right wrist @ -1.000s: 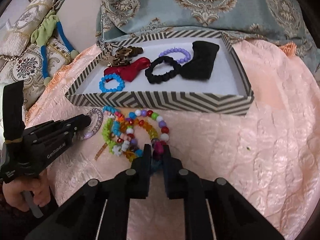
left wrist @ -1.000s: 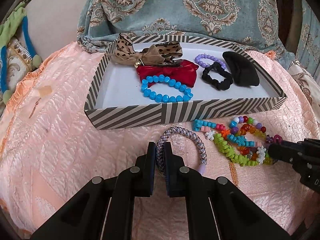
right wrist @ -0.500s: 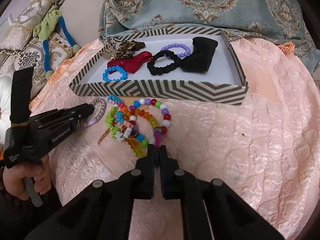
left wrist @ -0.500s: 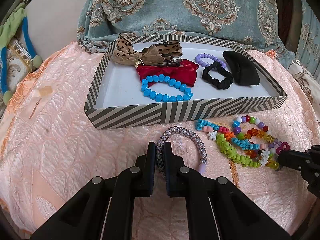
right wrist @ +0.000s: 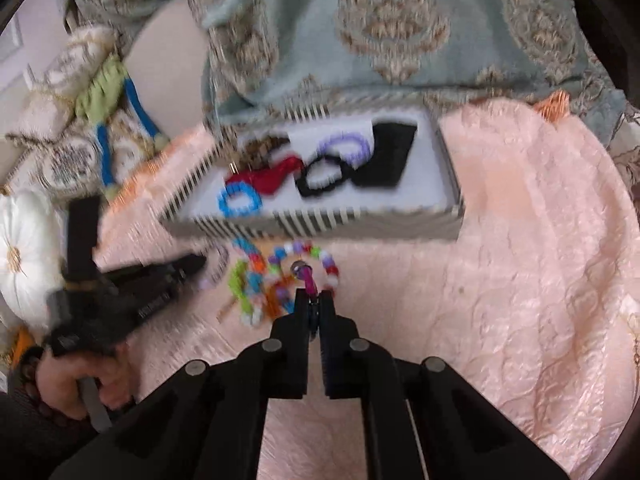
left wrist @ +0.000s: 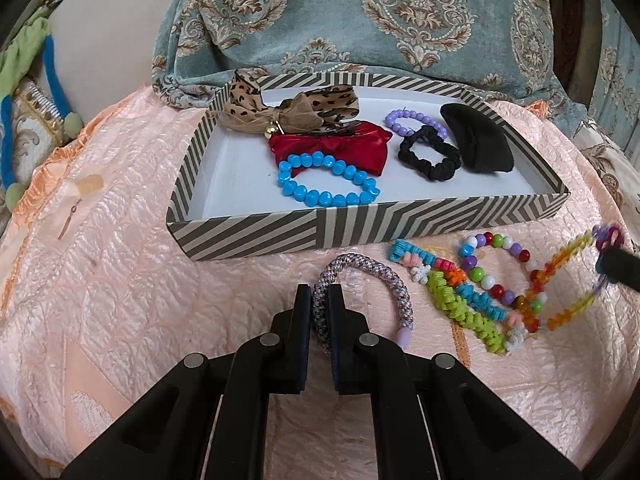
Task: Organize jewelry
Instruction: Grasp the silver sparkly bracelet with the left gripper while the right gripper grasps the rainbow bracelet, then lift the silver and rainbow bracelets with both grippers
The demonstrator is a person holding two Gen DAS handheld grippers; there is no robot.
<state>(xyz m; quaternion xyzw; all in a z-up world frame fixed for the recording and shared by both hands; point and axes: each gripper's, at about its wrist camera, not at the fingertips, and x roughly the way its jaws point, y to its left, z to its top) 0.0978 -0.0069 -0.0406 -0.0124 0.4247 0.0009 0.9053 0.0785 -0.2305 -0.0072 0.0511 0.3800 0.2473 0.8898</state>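
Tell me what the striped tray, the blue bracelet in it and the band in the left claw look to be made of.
Striped tray: likely printed cardboard, matte, with thin folded walls. Blue bracelet: probably glossy plastic beads, with bright highlights. Band in the left claw: woven cord or fabric, matte, braided speckled texture.

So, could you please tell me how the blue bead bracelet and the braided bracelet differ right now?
The blue bead bracelet lies inside the striped tray; the braided bracelet is outside it, on the pink cloth. The blue one is made of chunky glossy beads, the braided one of woven mottled cord. The blue one lies free; the left gripper is shut on the braided one. Both are closed loops.
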